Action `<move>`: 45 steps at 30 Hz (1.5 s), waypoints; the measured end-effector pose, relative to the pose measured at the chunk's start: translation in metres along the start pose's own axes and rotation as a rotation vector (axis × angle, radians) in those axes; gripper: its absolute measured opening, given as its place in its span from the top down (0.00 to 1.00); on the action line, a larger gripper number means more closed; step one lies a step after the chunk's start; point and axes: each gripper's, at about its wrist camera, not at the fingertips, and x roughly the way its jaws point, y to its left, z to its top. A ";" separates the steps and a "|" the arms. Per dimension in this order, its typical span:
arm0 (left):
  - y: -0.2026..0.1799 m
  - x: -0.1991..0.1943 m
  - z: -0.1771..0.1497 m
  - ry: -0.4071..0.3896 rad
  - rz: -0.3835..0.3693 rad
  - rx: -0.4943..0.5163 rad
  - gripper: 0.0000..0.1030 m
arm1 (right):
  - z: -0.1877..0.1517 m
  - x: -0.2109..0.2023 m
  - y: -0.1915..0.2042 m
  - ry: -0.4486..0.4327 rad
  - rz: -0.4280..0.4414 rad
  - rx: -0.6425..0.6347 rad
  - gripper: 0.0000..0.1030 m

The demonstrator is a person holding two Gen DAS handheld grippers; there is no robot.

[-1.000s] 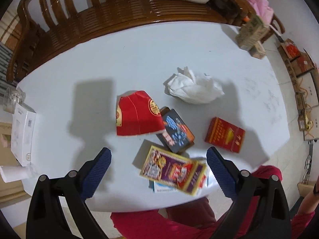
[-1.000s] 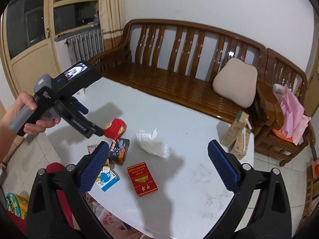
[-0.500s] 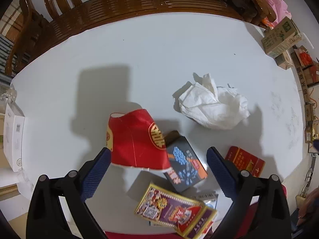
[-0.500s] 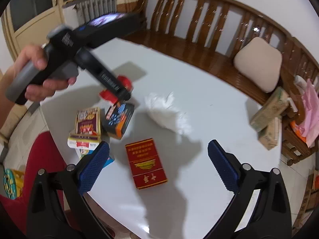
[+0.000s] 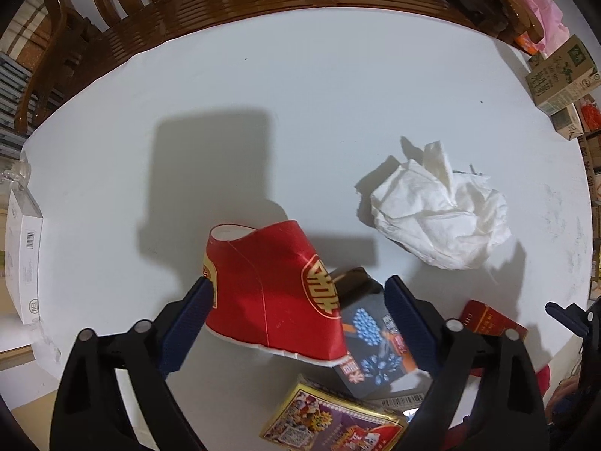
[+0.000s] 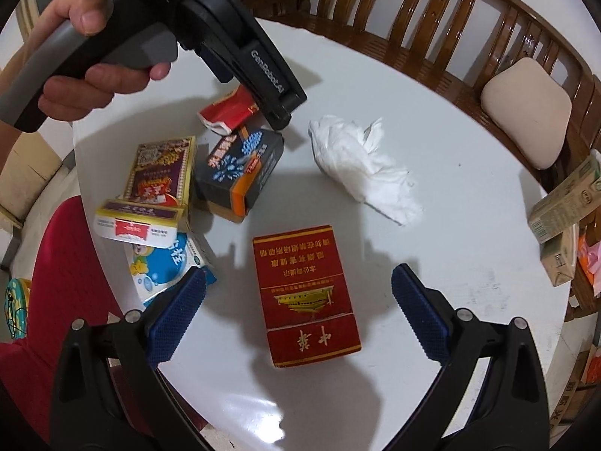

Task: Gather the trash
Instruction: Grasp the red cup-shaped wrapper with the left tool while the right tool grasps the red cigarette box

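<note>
On the white round table (image 5: 300, 94), a crushed red paper cup (image 5: 270, 293) with a gold emblem lies on its side, flattened, white rim torn. Left gripper (image 5: 296, 319) straddles it, jaws closing, pads not yet pressing. Right gripper (image 6: 296, 319) stands wide above a flat red cardboard cigarette pack (image 6: 304, 297), near edge.

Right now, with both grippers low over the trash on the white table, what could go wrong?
1. The left gripper is closing its jaws around the crushed red paper cup; the dark blue box touches the cup and might get dragged along.
2. The right gripper, open, straddles the red cigarette pack, which lies flat, so the pads could slide off.
</note>
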 end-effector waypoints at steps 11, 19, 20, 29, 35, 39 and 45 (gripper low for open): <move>0.010 0.012 0.005 -0.005 0.011 -0.004 0.53 | -0.004 0.025 -0.003 0.032 0.012 0.005 0.06; 0.012 -0.001 0.001 -0.063 0.037 0.049 0.71 | -0.008 0.032 -0.002 0.035 0.030 0.016 0.06; 0.013 -0.002 0.001 -0.066 0.041 0.052 0.73 | -0.008 0.033 -0.002 0.035 0.025 0.014 0.06; 0.022 -0.011 -0.001 -0.052 0.041 0.062 0.78 | -0.005 0.046 -0.001 0.070 -0.001 0.011 0.09; 0.039 -0.013 0.000 -0.071 0.039 0.056 0.80 | -0.001 0.054 -0.008 0.088 0.012 0.043 0.41; 0.041 -0.011 0.001 -0.059 0.089 0.073 0.82 | 0.006 0.056 -0.013 0.096 0.002 0.065 0.44; 0.045 -0.018 -0.004 -0.069 0.177 0.100 0.91 | 0.010 0.058 -0.015 0.110 -0.009 0.070 0.45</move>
